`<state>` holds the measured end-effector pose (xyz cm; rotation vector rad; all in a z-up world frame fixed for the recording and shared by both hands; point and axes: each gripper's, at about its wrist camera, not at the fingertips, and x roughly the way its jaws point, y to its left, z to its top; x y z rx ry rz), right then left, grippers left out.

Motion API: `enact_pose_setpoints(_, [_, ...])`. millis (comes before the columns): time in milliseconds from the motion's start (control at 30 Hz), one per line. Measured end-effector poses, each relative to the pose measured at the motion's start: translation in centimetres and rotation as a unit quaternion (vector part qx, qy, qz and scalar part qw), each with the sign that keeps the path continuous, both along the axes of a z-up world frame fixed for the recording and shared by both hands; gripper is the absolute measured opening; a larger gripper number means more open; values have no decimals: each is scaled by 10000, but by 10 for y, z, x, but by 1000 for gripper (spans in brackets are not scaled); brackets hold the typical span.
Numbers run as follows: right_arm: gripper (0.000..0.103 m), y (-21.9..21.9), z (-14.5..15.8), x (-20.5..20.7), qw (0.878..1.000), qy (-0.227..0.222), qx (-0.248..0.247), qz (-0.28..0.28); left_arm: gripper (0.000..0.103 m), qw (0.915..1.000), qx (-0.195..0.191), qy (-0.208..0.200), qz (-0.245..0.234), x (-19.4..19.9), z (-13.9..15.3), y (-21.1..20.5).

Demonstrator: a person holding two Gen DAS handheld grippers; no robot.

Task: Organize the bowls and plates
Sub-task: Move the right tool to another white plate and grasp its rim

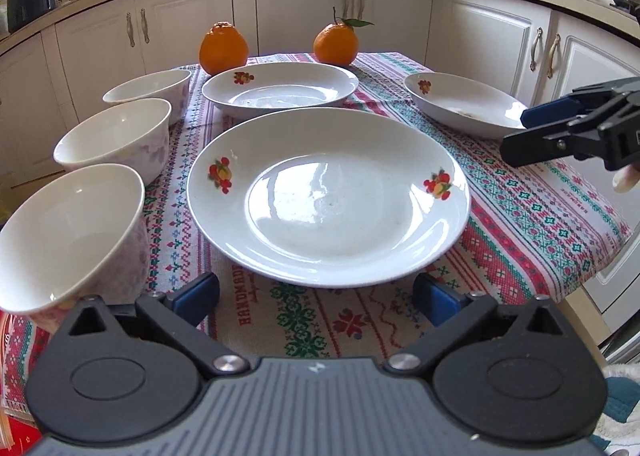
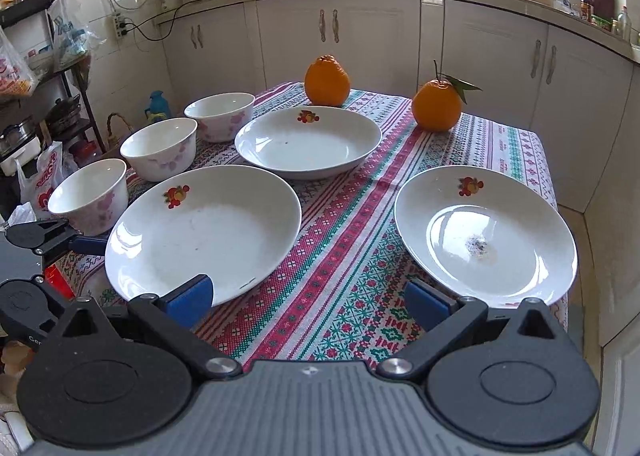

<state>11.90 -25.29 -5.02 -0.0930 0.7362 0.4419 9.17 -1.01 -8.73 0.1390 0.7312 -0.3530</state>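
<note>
Three white plates with fruit prints lie on a patterned tablecloth: a near plate [image 1: 328, 196] [image 2: 204, 232], a far plate [image 1: 280, 90] [image 2: 308, 142], and a right plate [image 1: 466, 104] [image 2: 486, 232] with dark crumbs. Three white bowls with pink flowers stand in a row on the left: near bowl [image 1: 68, 236] [image 2: 90, 196], middle bowl [image 1: 114, 138] [image 2: 160, 148], far bowl [image 1: 150, 90] [image 2: 220, 114]. My left gripper [image 1: 316, 296] is open and empty just before the near plate. My right gripper [image 2: 308, 302] is open and empty between the near and right plates; it also shows in the left wrist view [image 1: 524, 132].
Two oranges [image 1: 223, 48] [image 1: 335, 44] stand at the table's far edge. White kitchen cabinets [image 1: 360, 8] wrap around behind the table. The table's right edge [image 1: 592, 268] drops off close to the right plate. A shelf with bags [image 2: 36, 68] stands left.
</note>
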Motion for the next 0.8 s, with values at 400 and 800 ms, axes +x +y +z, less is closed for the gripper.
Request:
enact_pose_setpoints(400, [103,13,0,37,9965,176,1,814,103,9998,-30,-125,175,-3,-2,-4])
enact_pose_setpoints(800, [103,43,-22,94,9780,1095,395,1732,103,9997,-54,-178,147,-3,-3,-3])
